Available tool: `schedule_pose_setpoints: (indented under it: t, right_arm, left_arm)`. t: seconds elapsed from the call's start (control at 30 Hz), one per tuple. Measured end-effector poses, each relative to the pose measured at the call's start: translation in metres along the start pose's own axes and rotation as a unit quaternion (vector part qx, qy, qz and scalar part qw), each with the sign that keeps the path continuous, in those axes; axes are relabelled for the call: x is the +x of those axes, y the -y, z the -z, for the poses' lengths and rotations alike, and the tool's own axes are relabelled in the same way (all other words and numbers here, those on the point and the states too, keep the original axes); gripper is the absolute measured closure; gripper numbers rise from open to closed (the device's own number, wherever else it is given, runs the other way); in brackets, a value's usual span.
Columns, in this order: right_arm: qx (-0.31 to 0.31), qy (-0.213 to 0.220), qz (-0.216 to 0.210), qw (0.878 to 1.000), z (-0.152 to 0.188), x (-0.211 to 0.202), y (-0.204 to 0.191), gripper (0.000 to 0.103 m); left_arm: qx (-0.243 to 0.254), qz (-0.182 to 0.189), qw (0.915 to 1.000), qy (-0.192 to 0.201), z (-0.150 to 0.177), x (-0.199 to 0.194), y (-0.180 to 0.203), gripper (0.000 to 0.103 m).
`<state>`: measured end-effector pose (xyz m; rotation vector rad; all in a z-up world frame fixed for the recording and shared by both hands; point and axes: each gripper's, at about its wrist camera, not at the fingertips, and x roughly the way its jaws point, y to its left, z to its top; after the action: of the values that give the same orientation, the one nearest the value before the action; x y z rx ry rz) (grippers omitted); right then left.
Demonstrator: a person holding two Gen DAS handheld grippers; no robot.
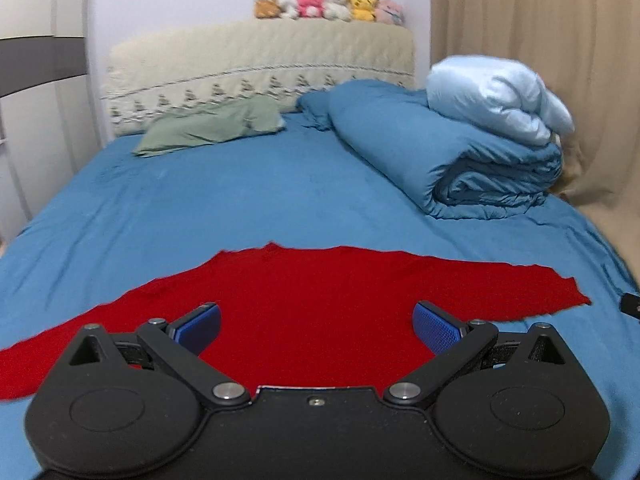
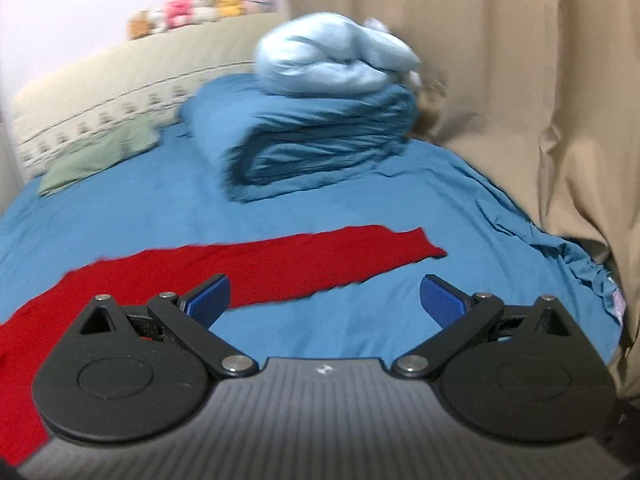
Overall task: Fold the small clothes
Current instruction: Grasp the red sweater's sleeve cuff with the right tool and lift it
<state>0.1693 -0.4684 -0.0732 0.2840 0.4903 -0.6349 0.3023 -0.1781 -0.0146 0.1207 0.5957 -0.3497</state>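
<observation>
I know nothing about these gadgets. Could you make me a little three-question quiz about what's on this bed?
1. True or false: the left gripper is clamped on the red garment.
2. What lies on top of the folded blue duvet? A) green pillow B) pale blue bedding C) plush toys
3. Fill in: the red garment lies spread ____ on the bedsheet.

Key: 1 false, both grippers, including the right gripper, are open; 2 B; 3 flat.

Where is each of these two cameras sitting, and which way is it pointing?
Left wrist: on the left claw, open, looking up the bed over the red garment toward the headboard.
Right wrist: on the right claw, open, aimed toward the curtain.
Both show the garment, folded duvet and plush toys.
</observation>
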Motion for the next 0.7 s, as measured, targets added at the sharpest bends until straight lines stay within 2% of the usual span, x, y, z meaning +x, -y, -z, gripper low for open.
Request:
schedule_pose_setpoints:
  t: [0.13, 0.3, 0.43, 0.53, 0.7]
  right_arm:
    - [0.050, -0.024, 0.010, 0.998, -0.007, 0.071, 0.018, 0.000]
    - [0.095, -0.043, 0.017, 0.994, -0.011, 0.136, 0.034, 0.000]
    - [0.100, -0.054, 0.042, 0.993, -0.007, 0.189, 0.041, 0.000]
    - [0.111, -0.082, 0.061, 0.989, 0.000, 0.228, 0.051, 0.000]
    - [0.140, -0.109, 0.091, 0.980, 0.008, 0.275, 0.072, 0.012]
  left_arm:
    - [-0.006, 0.009, 0.9994, -0.034, -0.014, 0.067, 0.008, 0.000]
    - [-0.024, 0.028, 0.9963, -0.078, -0.031, 0.122, 0.014, 0.000]
    - [-0.034, 0.027, 0.9927, -0.112, -0.039, 0.166, 0.023, 0.000]
    - [-0.044, 0.024, 0.9872, -0.151, -0.037, 0.201, 0.028, 0.000]
    - [-0.037, 0.007, 0.9831, -0.179, -0.025, 0.244, 0.040, 0.003]
